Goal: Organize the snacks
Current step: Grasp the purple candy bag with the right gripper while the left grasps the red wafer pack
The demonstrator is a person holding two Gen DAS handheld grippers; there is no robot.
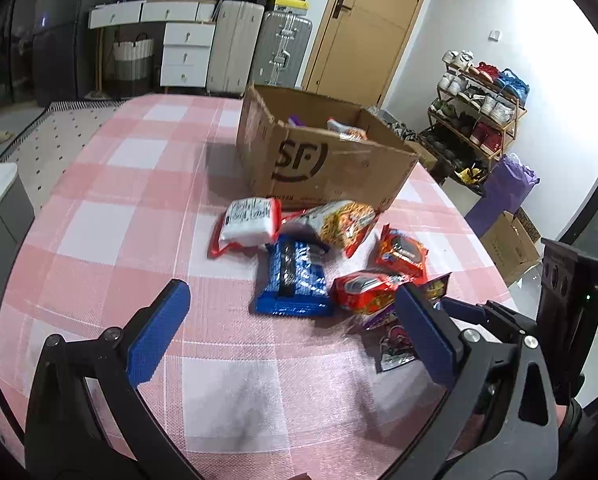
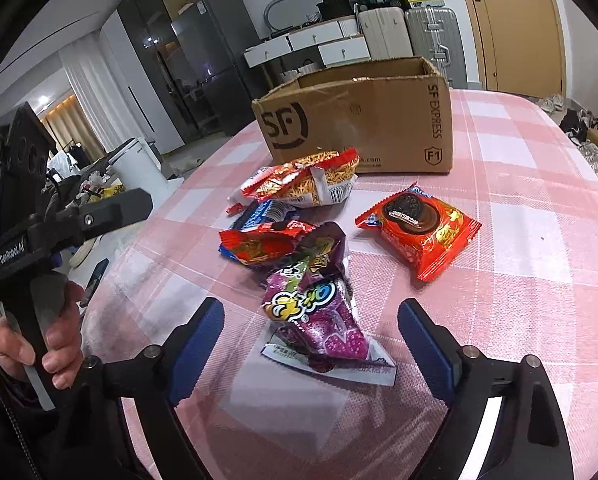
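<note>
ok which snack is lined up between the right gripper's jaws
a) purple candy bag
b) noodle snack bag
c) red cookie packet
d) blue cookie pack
a: in the right wrist view the purple candy bag lies straight ahead between the open jaws, untouched by either.

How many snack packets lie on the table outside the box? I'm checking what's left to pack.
6: white-red packet and noodle bag by the box, blue packet before them, red packet beside it, cookie packet apart, purple packet nearest the right gripper. Some may hide.
</note>
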